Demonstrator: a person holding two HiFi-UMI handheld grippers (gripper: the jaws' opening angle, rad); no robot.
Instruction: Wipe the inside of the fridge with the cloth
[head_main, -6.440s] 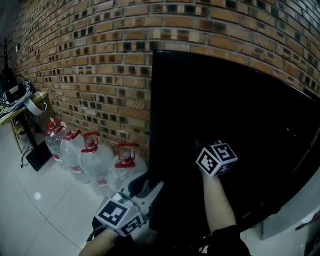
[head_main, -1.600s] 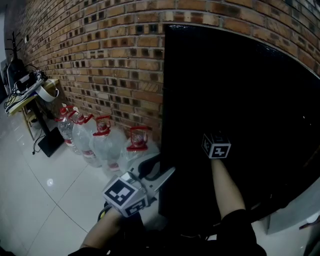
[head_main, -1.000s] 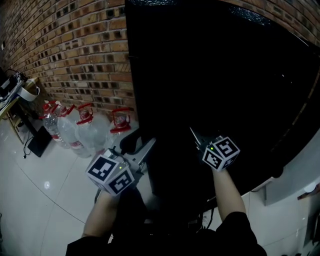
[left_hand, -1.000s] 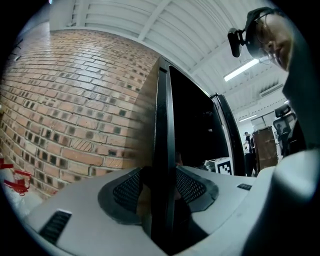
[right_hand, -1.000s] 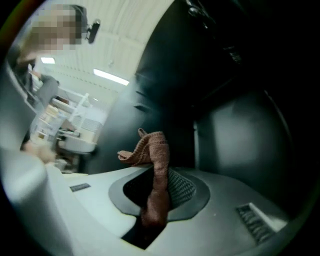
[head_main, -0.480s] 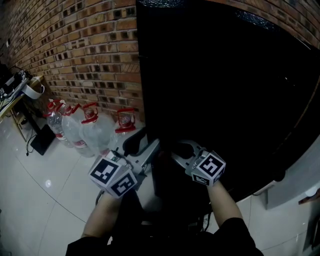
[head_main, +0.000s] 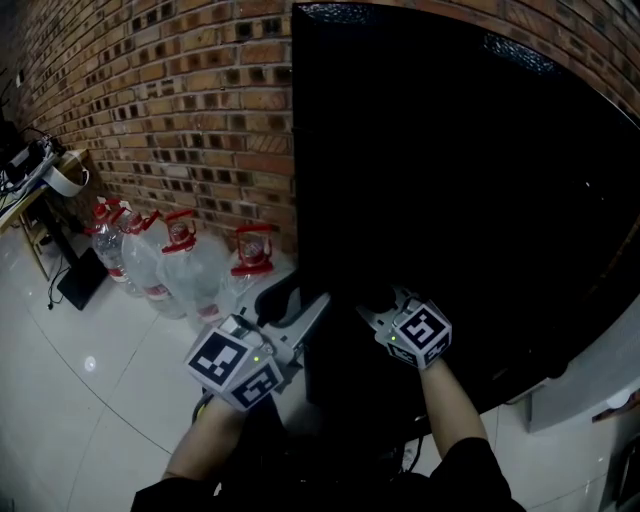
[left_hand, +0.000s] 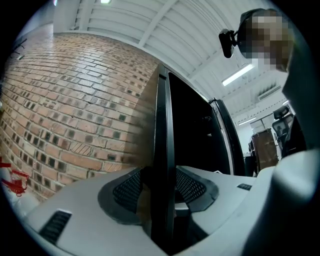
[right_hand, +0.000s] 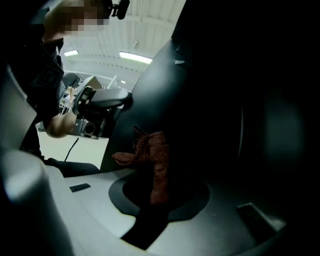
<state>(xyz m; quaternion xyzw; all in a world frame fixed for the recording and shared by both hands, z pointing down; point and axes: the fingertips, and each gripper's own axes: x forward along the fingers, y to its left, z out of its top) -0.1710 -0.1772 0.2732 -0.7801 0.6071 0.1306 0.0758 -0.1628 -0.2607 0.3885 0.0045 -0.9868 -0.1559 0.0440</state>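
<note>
At the far left of the head view, a desk (head_main: 35, 180) loaded with cables is seen against the brick wall (head_main: 180, 90). Several large water bottles (head_main: 185, 270) with red caps are lined up on the white tiled floor (head_main: 80, 400) at the foot of that wall.

The left gripper (head_main: 300, 308) is held at the left edge of the tall black fridge (head_main: 450, 180). In the left gripper view, the left gripper (left_hand: 162, 187) is seen clamped on the thin black door edge (left_hand: 162, 120), with one ribbed pad pressed to each side of the panel and the brick wall beside it on the left.

Further right, the right gripper (head_main: 377, 303) is held low in front of the fridge's dark face, just beside the left one. In the right gripper view, the right gripper (right_hand: 156, 187) is closed on a reddish-brown cloth (right_hand: 152, 152), which is pinched between the pads and stands up from them, its top crumpled and folded over to the left. The cloth cannot be made out in the head view. Whether the fridge's inside is exposed cannot be told, since everything there is dark.
</note>
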